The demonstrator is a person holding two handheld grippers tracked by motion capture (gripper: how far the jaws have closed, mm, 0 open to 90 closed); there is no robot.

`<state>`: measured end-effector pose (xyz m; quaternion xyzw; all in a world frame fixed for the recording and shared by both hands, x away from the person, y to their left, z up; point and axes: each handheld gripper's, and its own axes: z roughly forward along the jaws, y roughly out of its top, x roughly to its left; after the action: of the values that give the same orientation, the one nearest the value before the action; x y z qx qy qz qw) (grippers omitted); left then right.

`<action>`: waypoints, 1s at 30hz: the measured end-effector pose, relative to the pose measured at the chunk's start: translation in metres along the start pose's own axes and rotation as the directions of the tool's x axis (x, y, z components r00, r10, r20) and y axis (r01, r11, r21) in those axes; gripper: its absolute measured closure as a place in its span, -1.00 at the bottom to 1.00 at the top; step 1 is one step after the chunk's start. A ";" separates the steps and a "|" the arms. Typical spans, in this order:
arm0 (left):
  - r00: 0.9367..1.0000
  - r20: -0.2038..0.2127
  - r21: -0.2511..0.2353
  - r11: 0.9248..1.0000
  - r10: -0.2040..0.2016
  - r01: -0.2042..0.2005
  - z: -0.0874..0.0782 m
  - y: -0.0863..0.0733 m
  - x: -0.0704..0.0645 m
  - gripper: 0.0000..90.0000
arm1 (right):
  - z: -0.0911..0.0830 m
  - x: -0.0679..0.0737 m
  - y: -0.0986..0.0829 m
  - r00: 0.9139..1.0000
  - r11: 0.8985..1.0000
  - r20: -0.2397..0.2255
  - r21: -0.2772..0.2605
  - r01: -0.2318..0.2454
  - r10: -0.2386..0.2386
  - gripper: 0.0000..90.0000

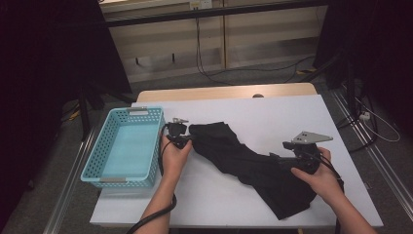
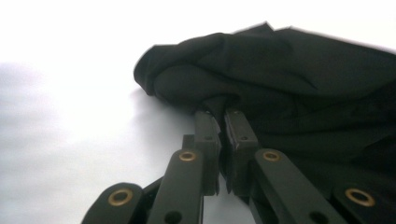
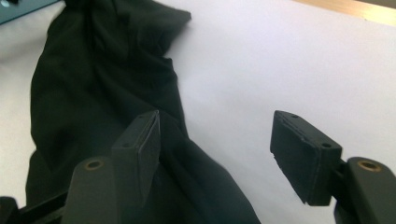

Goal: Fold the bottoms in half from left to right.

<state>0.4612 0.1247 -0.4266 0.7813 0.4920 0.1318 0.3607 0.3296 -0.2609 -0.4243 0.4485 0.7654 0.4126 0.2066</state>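
A black garment (image 1: pixel 248 163) lies crumpled across the white table (image 1: pixel 272 117), running from the middle toward the front right. My left gripper (image 1: pixel 187 140) is at the garment's left end. In the left gripper view its jaws are pinched together on a fold of the black cloth (image 2: pixel 261 79), and the gripper (image 2: pixel 223 116) rests low over the table. My right gripper (image 1: pixel 287 156) is at the garment's right part, held by a hand. In the right gripper view that gripper (image 3: pixel 219 140) stands open, one jaw over the garment (image 3: pixel 102 84), the other over bare table.
A light blue perforated basket (image 1: pixel 125 146) stands empty at the table's left edge, close to my left hand. Dark curtains flank the scene, and cables run over the floor behind. The table's far right part (image 1: pixel 292 112) is bare white.
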 end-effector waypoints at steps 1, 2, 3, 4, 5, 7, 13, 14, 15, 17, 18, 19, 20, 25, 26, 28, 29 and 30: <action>1.000 -0.023 -0.004 1.000 0.005 -0.005 -0.001 0.002 0.003 0.91 | -0.001 0.000 -0.001 1.000 1.000 0.002 0.006 0.002 -0.002 -0.26; 0.999 -0.044 0.000 1.000 0.017 -0.017 -0.002 0.003 0.007 0.91 | -0.002 -0.001 -0.003 1.000 1.000 0.002 0.012 0.005 -0.005 -0.26; 0.999 -0.053 -0.006 1.000 0.004 -0.004 -0.001 0.004 0.009 0.91 | -0.003 -0.001 -0.004 1.000 1.000 0.009 0.020 0.004 -0.004 -0.26; 0.999 -0.050 -0.003 1.000 0.000 0.000 -0.002 0.004 0.012 0.90 | -0.004 0.000 -0.005 1.000 1.000 0.014 0.026 0.001 -0.002 -0.26; 0.999 -0.049 -0.005 1.000 -0.013 0.013 -0.001 0.003 0.014 0.90 | -0.006 0.000 -0.007 1.000 1.000 0.012 0.030 0.000 -0.001 -0.26; 0.999 -0.043 -0.001 1.000 -0.020 0.020 0.001 0.001 0.015 0.88 | -0.010 0.002 -0.012 1.000 0.999 0.005 0.036 0.003 -0.004 -0.26; 0.999 -0.025 0.030 0.999 0.030 -0.029 0.000 -0.006 0.011 0.32 | -0.020 0.014 -0.026 0.999 0.997 -0.030 0.073 0.035 -0.033 -0.16; 0.999 -0.018 0.027 0.999 0.031 -0.030 -0.001 -0.007 0.009 0.19 | -0.022 0.017 -0.028 0.999 0.996 -0.034 0.076 0.041 -0.039 -0.09; 0.999 -0.013 0.023 0.999 0.037 -0.037 -0.002 -0.008 0.007 0.10 | -0.023 0.021 -0.030 0.998 0.996 -0.044 0.079 0.051 -0.047 -0.03; 0.999 -0.018 -0.001 0.999 0.040 -0.040 -0.007 -0.009 0.003 -0.11 | -0.027 0.027 -0.034 0.997 0.995 -0.058 0.086 0.057 -0.052 0.09; 0.998 -0.021 -0.007 0.999 0.052 -0.052 -0.010 -0.010 0.001 -0.17 | -0.028 0.030 -0.037 0.997 0.994 -0.064 0.091 0.057 -0.051 0.15; 0.998 -0.025 -0.008 0.998 0.063 -0.063 -0.012 -0.011 0.000 -0.23 | -0.029 0.033 -0.039 0.995 0.994 -0.084 0.098 0.057 -0.049 0.17; 0.997 -0.025 -0.012 0.998 0.067 -0.067 -0.014 -0.012 -0.002 -0.28 | -0.030 0.035 -0.041 0.994 0.992 -0.098 0.106 0.063 -0.052 0.18; 0.993 -0.034 -0.012 0.993 0.115 -0.115 -0.021 -0.023 -0.008 -0.45 | -0.028 0.049 -0.045 0.991 0.990 -0.111 0.118 0.082 -0.069 0.11; 0.992 -0.030 -0.012 0.992 0.124 -0.124 -0.022 -0.025 -0.008 -0.45 | -0.028 0.052 -0.044 0.990 0.990 -0.120 0.113 0.085 -0.071 0.09; 0.991 -0.025 -0.017 0.991 0.129 -0.129 -0.023 -0.029 -0.010 -0.47 | -0.025 0.058 -0.044 0.988 0.987 -0.120 0.120 0.109 -0.094 0.12; 0.990 -0.024 -0.014 0.990 0.138 -0.138 -0.024 -0.030 -0.011 -0.48 | -0.023 0.060 -0.044 0.988 0.983 -0.104 0.136 0.127 -0.113 0.21; 0.989 -0.025 -0.014 0.989 0.145 -0.145 -0.025 -0.032 -0.012 -0.48 | -0.022 0.059 -0.044 0.988 0.979 -0.085 0.146 0.140 -0.129 0.40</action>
<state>0.4199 0.1335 -0.4292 0.8106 0.4371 0.1708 0.3504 0.2615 -0.2311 -0.4444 0.3942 0.8304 0.3551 0.1705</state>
